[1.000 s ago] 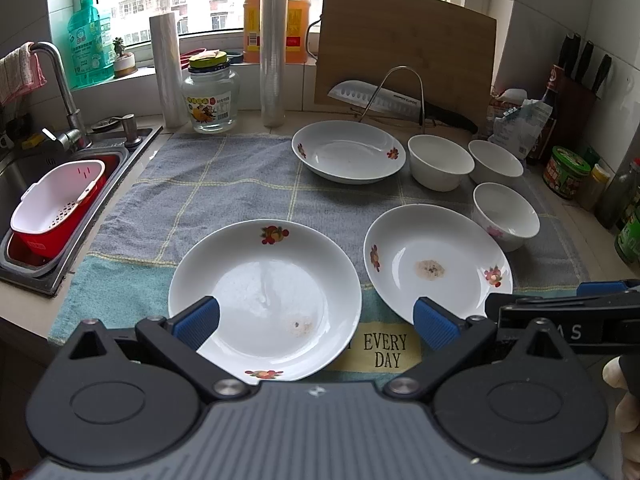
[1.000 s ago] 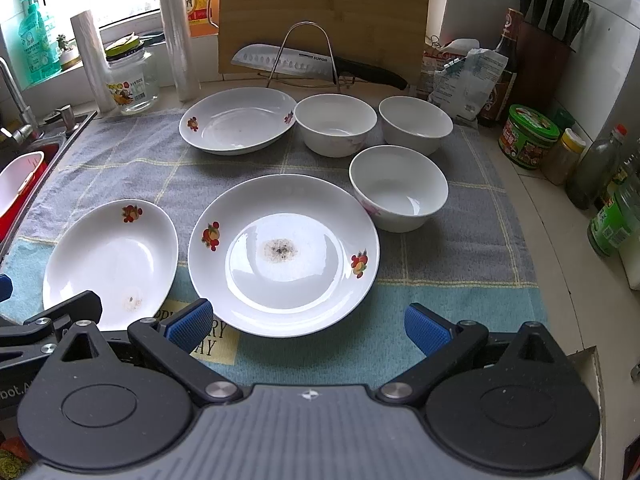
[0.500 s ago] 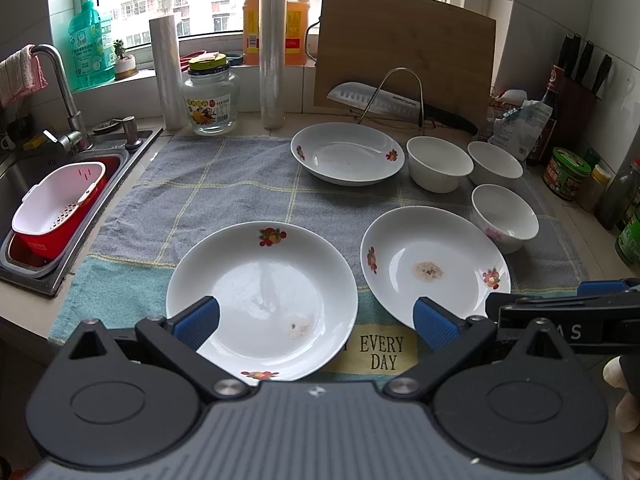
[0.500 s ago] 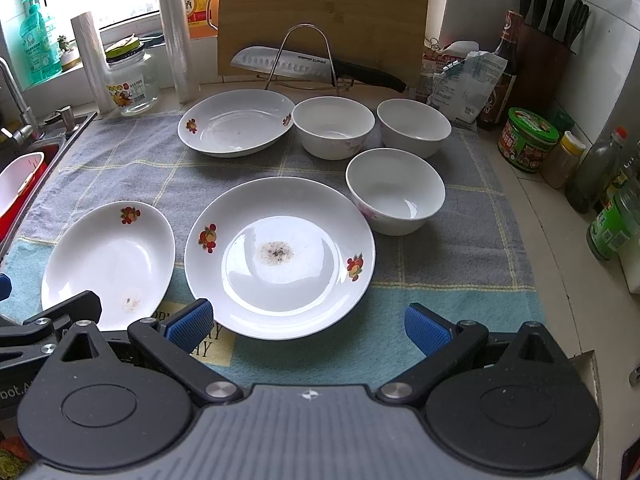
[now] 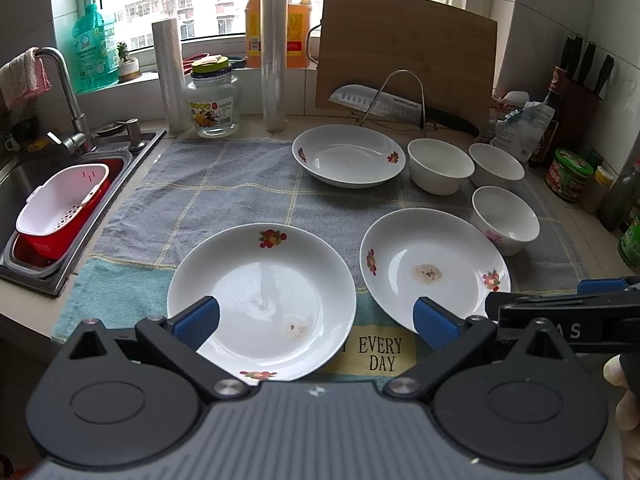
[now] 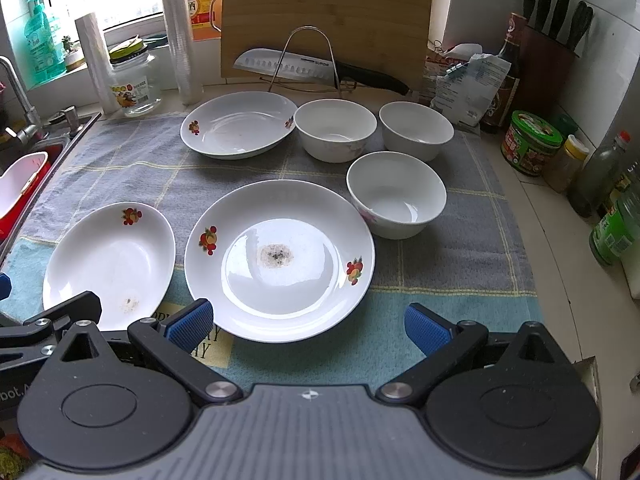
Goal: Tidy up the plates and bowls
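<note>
grey towel holds white fruit-print plates, perhaps food-stained.

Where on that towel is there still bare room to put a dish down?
The widest bare stretch of towel lies between the sink, the glass jar, the far plate and the near-left plate. The right side is crowded: three bowls hug the stained plate.
</note>
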`<state>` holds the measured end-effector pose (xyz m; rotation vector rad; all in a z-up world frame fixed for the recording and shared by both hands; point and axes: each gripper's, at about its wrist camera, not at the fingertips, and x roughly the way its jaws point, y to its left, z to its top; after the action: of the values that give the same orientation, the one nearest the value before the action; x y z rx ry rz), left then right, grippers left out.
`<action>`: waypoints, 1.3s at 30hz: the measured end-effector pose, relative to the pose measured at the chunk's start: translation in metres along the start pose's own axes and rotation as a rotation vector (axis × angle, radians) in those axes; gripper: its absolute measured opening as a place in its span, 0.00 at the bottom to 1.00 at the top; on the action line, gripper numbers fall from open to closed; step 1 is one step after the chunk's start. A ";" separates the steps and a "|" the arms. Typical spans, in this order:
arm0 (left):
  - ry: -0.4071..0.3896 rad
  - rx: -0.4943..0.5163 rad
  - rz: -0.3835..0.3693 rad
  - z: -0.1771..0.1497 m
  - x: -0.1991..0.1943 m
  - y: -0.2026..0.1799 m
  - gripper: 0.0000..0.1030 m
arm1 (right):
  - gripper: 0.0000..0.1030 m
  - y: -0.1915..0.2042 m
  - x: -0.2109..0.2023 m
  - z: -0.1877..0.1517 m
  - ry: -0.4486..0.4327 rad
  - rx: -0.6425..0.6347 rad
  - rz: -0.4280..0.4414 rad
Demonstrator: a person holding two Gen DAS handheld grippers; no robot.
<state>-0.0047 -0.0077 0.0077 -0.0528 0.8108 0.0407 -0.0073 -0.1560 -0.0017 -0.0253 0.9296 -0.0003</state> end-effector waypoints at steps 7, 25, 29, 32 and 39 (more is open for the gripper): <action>-0.003 -0.002 0.007 0.000 -0.001 -0.001 0.99 | 1.00 -0.001 -0.001 -0.001 -0.006 -0.006 0.004; -0.014 -0.016 0.028 0.000 -0.005 -0.010 0.99 | 1.00 -0.008 -0.001 0.002 -0.027 -0.031 0.029; -0.019 -0.017 0.021 -0.002 -0.004 -0.012 0.99 | 1.00 -0.010 -0.001 0.002 -0.040 -0.056 0.043; -0.028 -0.015 0.014 -0.004 -0.004 -0.014 0.99 | 1.00 -0.013 0.000 0.002 -0.049 -0.074 0.059; -0.069 -0.003 0.009 -0.008 -0.005 -0.014 0.99 | 1.00 -0.017 0.002 0.002 -0.086 -0.117 0.137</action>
<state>-0.0134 -0.0227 0.0065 -0.0504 0.7423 0.0519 -0.0046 -0.1726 -0.0018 -0.0693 0.8429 0.1806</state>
